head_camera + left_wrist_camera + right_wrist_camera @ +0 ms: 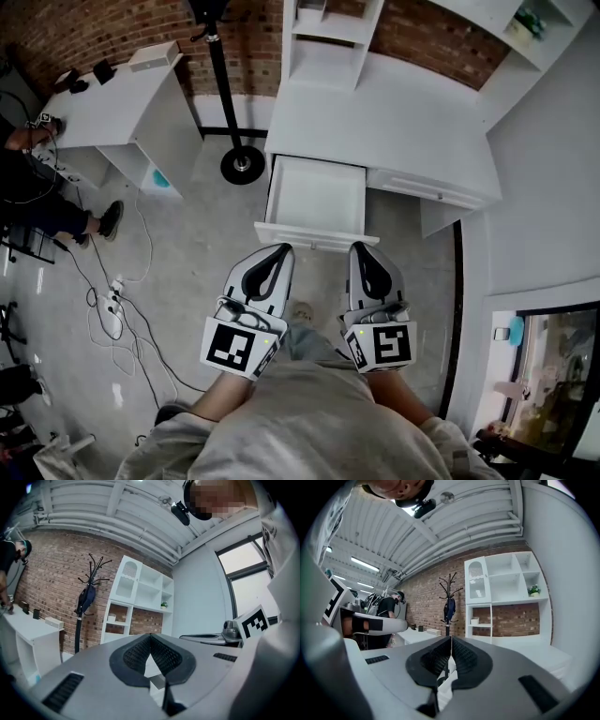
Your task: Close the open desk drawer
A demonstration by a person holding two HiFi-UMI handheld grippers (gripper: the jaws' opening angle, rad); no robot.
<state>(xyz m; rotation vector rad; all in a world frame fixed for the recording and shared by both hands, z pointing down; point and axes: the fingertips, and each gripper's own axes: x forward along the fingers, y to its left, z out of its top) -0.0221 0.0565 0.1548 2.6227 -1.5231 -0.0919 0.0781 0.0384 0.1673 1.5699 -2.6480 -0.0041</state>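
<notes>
In the head view a white desk [375, 122] has its left drawer [315, 199] pulled out toward me, and the drawer looks empty inside. Its front panel [314, 238] faces me. My left gripper [280, 249] hovers just short of that panel near its left end, and my right gripper [360, 247] just short of its right end. I cannot tell whether either touches it. Both are shut with nothing between the pads. The left gripper view shows the left gripper [151, 637] with its jaws meeting at the tips, and the right gripper view shows the same for the right gripper [451, 640].
A black coat stand [242, 165] rises left of the desk. A white shelf unit [328, 37] stands on the desk's back. A second white desk [122, 103] and a seated person [42, 202] are at far left. Cables and a power strip [112, 302] lie on the floor.
</notes>
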